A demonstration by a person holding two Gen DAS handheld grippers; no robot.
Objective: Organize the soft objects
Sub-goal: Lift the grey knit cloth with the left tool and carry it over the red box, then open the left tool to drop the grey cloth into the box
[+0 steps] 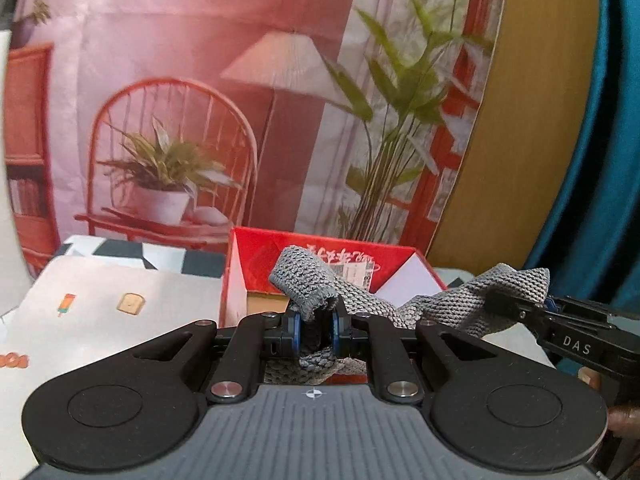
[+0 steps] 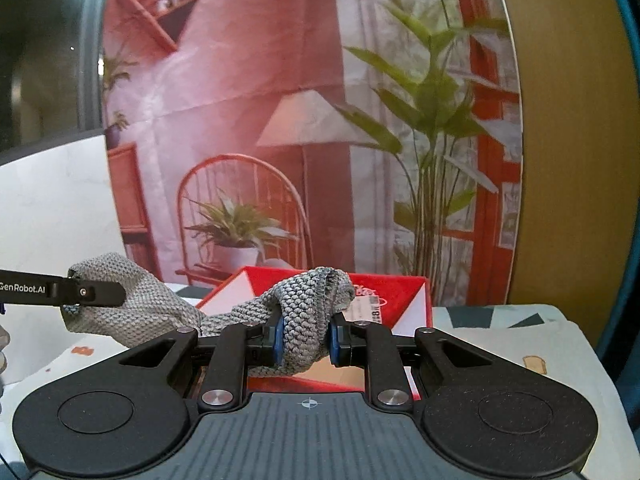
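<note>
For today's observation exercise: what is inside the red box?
The red box shows white side flaps, a tan floor and a printed label. The grey knitted cloth, held by the left gripper and right gripper, covers the rest.

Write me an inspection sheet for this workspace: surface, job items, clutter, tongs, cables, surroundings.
Surface: table cover, pale with small printed food pictures; a dark geometric pattern at the far edge.
Job's things: grey knitted cloth, held off the surface and stretched between both tongs above an open red box.
Clutter: nothing seen besides the box.
Tongs: left tongs shut on one end of the cloth; right tongs shut on the other end.
Cables: nothing seen.
Surroundings: printed backdrop showing a red chair, lamp and plants; a tan panel and blue fabric to the right.
</note>
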